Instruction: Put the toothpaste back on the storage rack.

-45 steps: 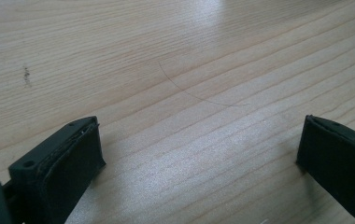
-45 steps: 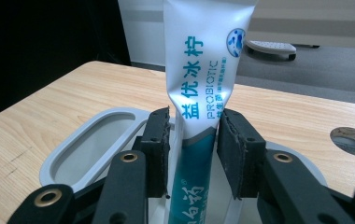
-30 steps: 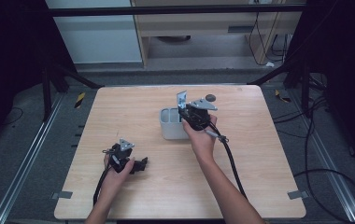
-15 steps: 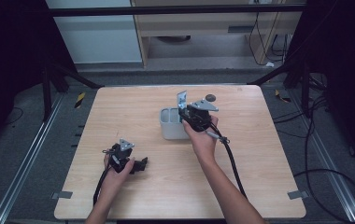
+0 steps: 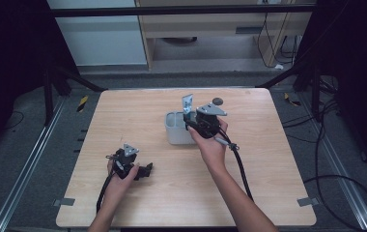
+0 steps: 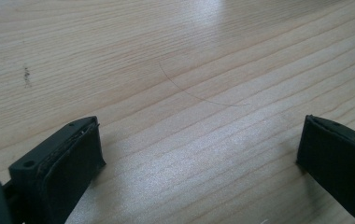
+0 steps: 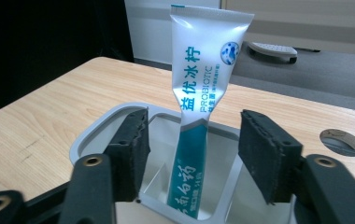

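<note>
Wood worktop point(image 5: 123, 116) is mostly bare. Grey tub point(image 5: 176, 129) sits mid-worktop w/ a white-and-teal tube point(image 7: 199, 112) standing upright in it. Nothing's budged over the last sec, so prob a pause btw steps. Right gripper point(image 7: 192, 154) hovers at the tub, jaws wide either side of the tube, not touching. Left gripper point(image 6: 199, 154) rests near the front edge, jaws wide, empty. Tube's bottom end is hidden inside the tub.

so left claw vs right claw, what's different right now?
Left claw lies low at the table's near edge over bare wood; right claw is at the grey bin mid-table. Left brackets nothing; right straddles the upright toothpaste tube without touching. Both open.
</note>
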A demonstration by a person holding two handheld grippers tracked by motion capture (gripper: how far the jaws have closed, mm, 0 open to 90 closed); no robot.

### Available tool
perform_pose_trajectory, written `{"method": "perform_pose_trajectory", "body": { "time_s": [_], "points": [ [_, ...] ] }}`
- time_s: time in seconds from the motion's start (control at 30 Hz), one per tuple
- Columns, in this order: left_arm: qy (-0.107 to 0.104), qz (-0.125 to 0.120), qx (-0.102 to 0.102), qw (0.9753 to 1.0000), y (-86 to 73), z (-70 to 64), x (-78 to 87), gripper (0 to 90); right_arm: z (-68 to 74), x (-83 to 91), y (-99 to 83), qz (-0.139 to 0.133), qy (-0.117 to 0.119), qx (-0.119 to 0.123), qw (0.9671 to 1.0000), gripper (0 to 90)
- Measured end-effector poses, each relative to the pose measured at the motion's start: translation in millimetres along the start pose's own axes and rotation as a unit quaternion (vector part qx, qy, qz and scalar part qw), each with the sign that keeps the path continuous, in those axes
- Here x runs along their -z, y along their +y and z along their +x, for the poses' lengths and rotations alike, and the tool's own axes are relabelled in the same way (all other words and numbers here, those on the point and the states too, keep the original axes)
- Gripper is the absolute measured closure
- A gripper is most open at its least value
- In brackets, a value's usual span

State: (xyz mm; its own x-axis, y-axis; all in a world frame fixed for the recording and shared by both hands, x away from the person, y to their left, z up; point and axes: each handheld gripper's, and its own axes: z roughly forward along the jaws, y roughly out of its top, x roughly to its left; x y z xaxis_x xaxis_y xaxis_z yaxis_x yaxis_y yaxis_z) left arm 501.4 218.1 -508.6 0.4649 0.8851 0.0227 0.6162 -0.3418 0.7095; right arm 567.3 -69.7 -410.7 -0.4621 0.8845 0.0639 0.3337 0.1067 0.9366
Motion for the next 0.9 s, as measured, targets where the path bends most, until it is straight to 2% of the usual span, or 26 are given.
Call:
{"method": "perform_pose_trajectory", "body": {
  "time_s": [0.2,0.33,0.9],
  "points": [
    [0.0,0.0,0.0,1.0,0.0,0.0,0.0,0.0,-0.6,4.5,2.1,0.008,0.002,0.009,0.9999,30.9],
    [0.0,0.0,0.0,1.0,0.0,0.0,0.0,0.0,-0.1,7.3,2.9,0.009,-0.011,0.025,0.9996,23.8],
    [0.0,0.0,0.0,1.0,0.0,0.0,0.0,0.0,-4.3,18.9,6.5,0.019,-0.007,0.036,0.9992,15.2]
  ]
}}
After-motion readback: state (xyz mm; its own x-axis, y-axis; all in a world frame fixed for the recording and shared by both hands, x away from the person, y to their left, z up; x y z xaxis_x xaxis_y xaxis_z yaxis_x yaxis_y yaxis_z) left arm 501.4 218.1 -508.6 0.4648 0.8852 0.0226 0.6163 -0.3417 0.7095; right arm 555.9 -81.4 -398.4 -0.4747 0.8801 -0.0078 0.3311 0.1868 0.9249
